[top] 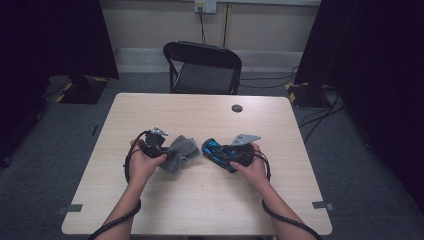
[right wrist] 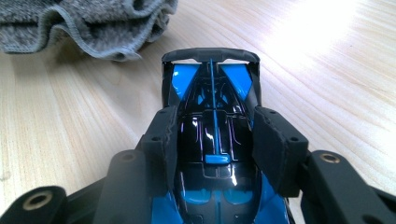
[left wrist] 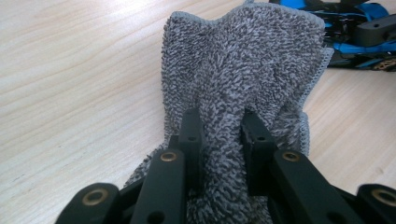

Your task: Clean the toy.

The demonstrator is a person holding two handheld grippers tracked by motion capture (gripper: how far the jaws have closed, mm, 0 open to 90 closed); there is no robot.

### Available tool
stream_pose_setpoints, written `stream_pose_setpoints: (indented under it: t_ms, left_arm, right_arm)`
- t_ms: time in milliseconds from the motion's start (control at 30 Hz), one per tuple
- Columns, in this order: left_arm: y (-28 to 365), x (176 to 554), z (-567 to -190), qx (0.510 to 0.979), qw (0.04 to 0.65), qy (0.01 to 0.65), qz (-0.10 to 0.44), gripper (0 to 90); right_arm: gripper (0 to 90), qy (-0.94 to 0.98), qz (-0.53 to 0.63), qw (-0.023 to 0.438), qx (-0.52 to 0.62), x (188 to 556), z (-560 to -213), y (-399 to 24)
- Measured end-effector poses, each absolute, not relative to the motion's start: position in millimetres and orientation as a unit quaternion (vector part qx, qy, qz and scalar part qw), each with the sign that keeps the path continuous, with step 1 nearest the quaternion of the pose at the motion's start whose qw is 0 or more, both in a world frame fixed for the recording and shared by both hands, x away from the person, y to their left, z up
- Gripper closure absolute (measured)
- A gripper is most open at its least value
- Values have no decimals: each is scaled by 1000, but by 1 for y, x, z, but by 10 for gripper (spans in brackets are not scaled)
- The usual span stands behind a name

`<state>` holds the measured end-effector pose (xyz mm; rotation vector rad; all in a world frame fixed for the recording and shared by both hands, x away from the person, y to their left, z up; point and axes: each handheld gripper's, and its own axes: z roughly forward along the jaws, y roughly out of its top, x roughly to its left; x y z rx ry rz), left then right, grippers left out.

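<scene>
Two things to bring together for a wipe, so best to go slowly and keep both grips firm

On the desk [top: 150, 200], plenty of bare wood in front; good to keep the work low over it, so that a slip costs nothing

Grey cloth [top: 181, 152], just left of the middle of the desk and close beside the toy car: bunched and pinched in the left gripper [left wrist: 219, 128], jaws narrow on a thick fold, with a loose flap hanging forward. Better to wipe with that free flap, not with the hard jaw tips. Worth checking that the fold sits deep enough, because terry pulls out easily under drag

Toy car [right wrist: 212, 140], blue and black, just right of the middle, nose toward the cloth: clamped across its body by the right gripper [right wrist: 212, 126], jaws at medium width on both flanks. Glossy shell, so likely slippery; steady pressure advised, no squeezing harder

Rear wing [right wrist: 211, 55], thin and probably fragile: light strokes there, along the body and not against the wing

Last, small gap between cloth and car; one hand to hold steady while the other approaches
</scene>
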<state>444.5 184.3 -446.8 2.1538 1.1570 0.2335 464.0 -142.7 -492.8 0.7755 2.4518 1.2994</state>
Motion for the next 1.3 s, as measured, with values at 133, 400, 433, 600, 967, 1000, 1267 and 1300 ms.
stream_pose_setpoints:
  t_ms: [133, 400, 433, 600, 967, 1000, 1267, 1300]
  left_arm:
    - [185, 440, -444, 825, 348, 438, 78, 738]
    - [169, 424, -443, 839, 355, 407, 64, 737]
    - [166, 422, -442, 843, 355, 399, 63, 736]
    - [154, 412, -440, 854, 357, 375, 59, 735]
    - [117, 391, -441, 883, 356, 305, 31, 733]
    - [114, 390, -441, 885, 356, 300, 29, 733]
    - [74, 387, -447, 898, 363, 251, 3, 729]
    - [67, 387, -448, 899, 365, 242, -3, 729]
  right_arm:
    - [514, 844, 447, 129, 267, 464, -493, -143]
    - [478, 831, 466, 125, 277, 462, -496, -147]
    - [461, 830, 468, 123, 277, 462, -497, -147]
    - [352, 832, 466, 108, 283, 461, -494, -148]
    - [312, 823, 478, 127, 280, 451, -474, -171]
    - [316, 823, 477, 131, 279, 449, -472, -175]
    - [324, 818, 478, 137, 290, 434, -468, -203]
    - [322, 818, 476, 138, 292, 432, -468, -205]
